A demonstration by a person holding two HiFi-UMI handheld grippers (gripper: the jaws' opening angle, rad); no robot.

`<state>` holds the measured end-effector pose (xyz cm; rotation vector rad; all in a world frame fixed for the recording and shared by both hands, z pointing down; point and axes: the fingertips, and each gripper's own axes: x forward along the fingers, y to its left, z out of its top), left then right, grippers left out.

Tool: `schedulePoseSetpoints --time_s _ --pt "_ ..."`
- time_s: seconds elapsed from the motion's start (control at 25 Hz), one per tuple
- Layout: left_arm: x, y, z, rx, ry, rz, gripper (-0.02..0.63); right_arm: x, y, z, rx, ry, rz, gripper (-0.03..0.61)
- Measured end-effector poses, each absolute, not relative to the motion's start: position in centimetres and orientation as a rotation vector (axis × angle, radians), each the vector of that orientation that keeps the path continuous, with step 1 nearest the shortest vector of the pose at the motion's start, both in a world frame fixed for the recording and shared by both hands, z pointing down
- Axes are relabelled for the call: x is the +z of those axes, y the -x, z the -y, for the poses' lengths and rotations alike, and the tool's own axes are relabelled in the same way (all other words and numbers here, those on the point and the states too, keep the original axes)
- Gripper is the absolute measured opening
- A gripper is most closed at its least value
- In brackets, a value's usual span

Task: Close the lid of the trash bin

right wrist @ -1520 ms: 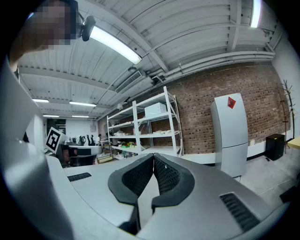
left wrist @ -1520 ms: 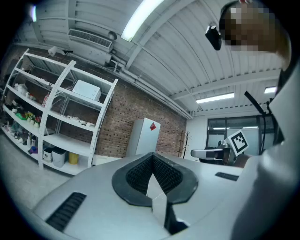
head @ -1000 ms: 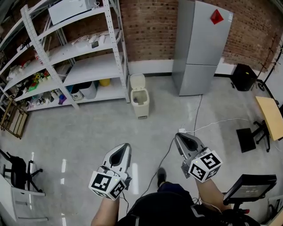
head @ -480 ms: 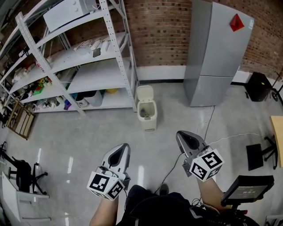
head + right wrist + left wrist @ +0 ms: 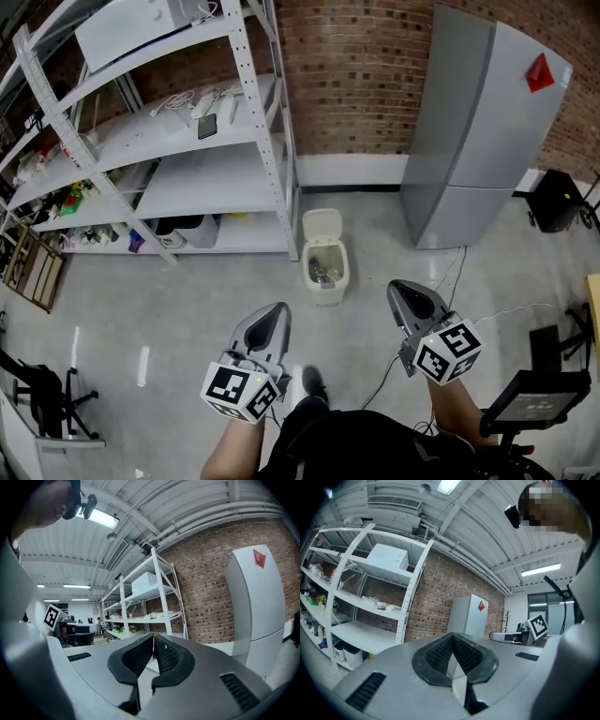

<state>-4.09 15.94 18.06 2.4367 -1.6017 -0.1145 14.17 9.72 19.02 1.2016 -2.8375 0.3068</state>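
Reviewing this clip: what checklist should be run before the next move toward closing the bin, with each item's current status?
1. Small cream plastic trash bin located: ok, it stands on the floor between the white metal shelf rack and the grey refrigerator.
2. Flip-up lid needs closing: ok, it stands open.
3. Left hand-held gripper free: ok, jaws together, nothing held.
4. Right hand-held gripper free: ok, jaws together, nothing held.
5. Lid within reach: not ok, both grippers are short of the bin.
6. Contents below the rim: cannot tell.
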Motion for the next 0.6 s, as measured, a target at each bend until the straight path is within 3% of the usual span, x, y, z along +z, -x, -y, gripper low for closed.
schedulePoseSetpoints --time_s 0.28,0.6 --pt "18.5 9.8 -6.7 -0.106 -2.456 1.535 -0.011 18.7 -7.4 -1.7 0.239 -1.17 2.82 0.009" --pt "20.1 11.1 2.2 -0.084 -2.441 1.486 -0.011 20.5 -5.3 6.6 0.346 -1.184 2.767 0.009"
